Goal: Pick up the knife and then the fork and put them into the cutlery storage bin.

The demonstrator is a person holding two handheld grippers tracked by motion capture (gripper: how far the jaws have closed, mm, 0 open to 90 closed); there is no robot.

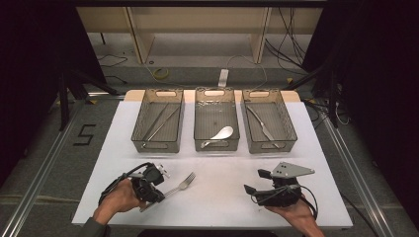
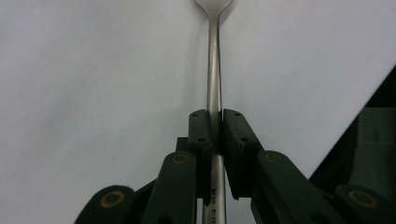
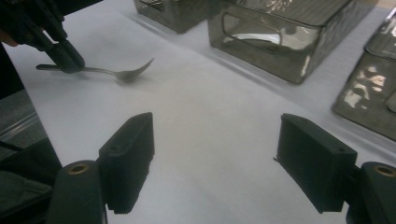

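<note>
The fork [image 1: 181, 185] lies on the white mat [image 1: 217, 197] in front of the left bin, its handle clamped between the pads of the left gripper [image 2: 214, 135]; it has been grasped but not yet lifted, so carrying it to a bin remains. The right gripper [image 1: 257, 181], right of the fork, holds nothing, jaws wide apart. Beyond the fork stand three bins: the left bin [image 1: 159, 121] holds chopsticks, the middle bin [image 1: 216, 120] a spoon [image 1: 218, 135], the right bin [image 1: 268, 121] a knife [image 1: 262, 124].

fork [image 1: 183, 183] on table [image 1: 217, 197], 3 trays [image 1: 217, 143] behind
</note>
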